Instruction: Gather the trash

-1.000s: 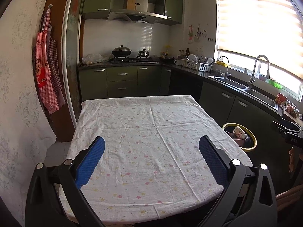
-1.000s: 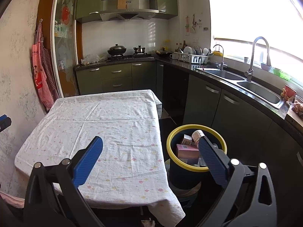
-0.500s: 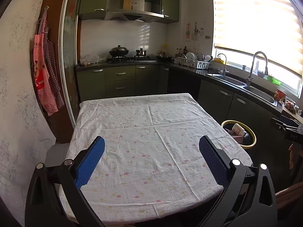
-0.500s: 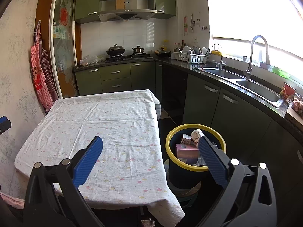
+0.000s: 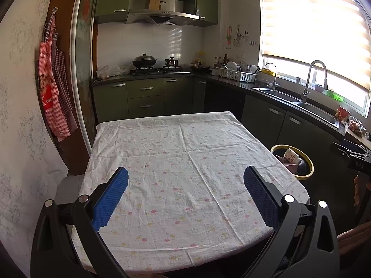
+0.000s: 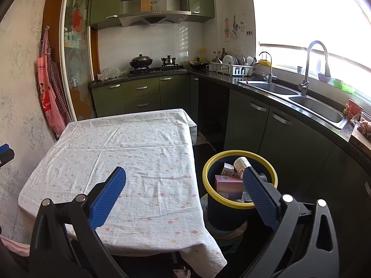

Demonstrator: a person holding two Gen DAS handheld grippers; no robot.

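Both the left gripper (image 5: 185, 180) and right gripper (image 6: 184, 178) are hanging apart, empty; the bin (image 6: 240, 205) is holding light boxes (image 6: 228, 183), easiest gripped across flat sides.

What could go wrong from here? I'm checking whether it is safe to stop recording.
The yellow-rimmed dark bin looks full: a white paper cup and pink box sit near its rim, so they might tip out. The white floral tablecloth hangs loose at the near corner; the open right gripper could snag it.
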